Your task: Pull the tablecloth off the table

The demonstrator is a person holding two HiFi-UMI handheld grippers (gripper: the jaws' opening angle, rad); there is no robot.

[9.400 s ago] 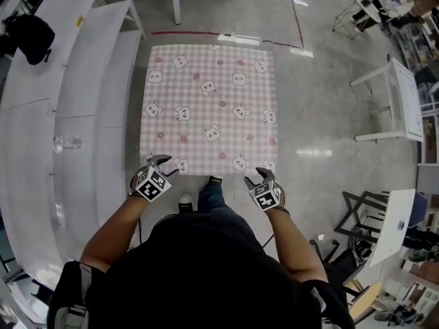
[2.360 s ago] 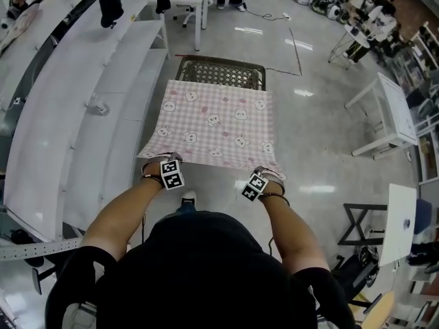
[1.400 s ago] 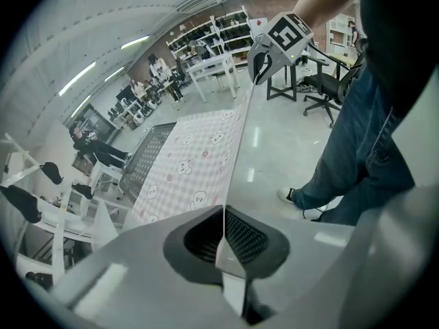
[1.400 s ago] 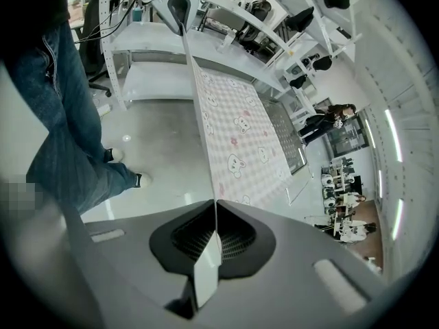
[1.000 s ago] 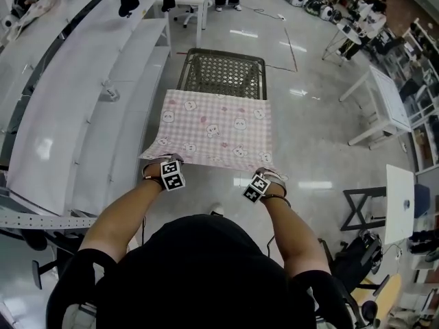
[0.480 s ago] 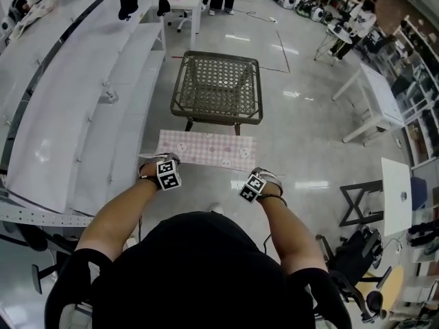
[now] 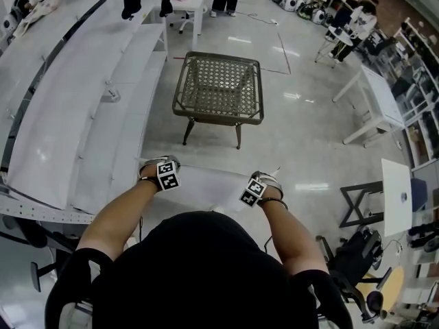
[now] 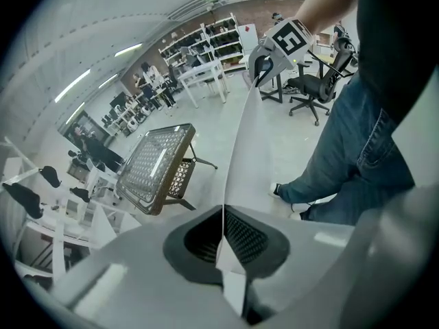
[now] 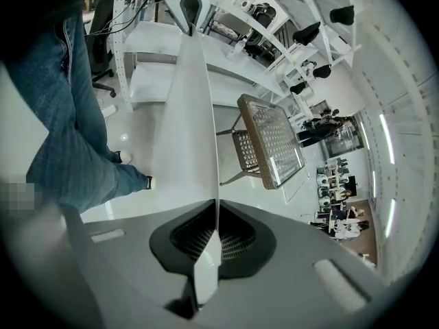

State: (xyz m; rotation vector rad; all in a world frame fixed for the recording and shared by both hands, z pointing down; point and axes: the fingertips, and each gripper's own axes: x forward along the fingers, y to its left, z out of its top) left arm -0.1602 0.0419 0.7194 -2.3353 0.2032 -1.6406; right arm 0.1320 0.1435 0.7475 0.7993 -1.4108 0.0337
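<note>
Left gripper (image 8: 223,235) clenching one tablecloth (image 7: 209,185) corner, right gripper (image 9: 214,237) clenching the other, cloth stretching between them, hanging near, well apart from the far table (image 7: 219,88).

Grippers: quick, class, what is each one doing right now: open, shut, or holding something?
Left gripper: shut, gripping the tablecloth.
Right gripper: shut, gripping the same tablecloth.

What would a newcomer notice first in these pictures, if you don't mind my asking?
The tablecloth hangs stretched between the left hand-held gripper and the right hand-held gripper, both shut on its edge, just in front of the person. Beyond it stands the bare mesh-topped table.
</note>
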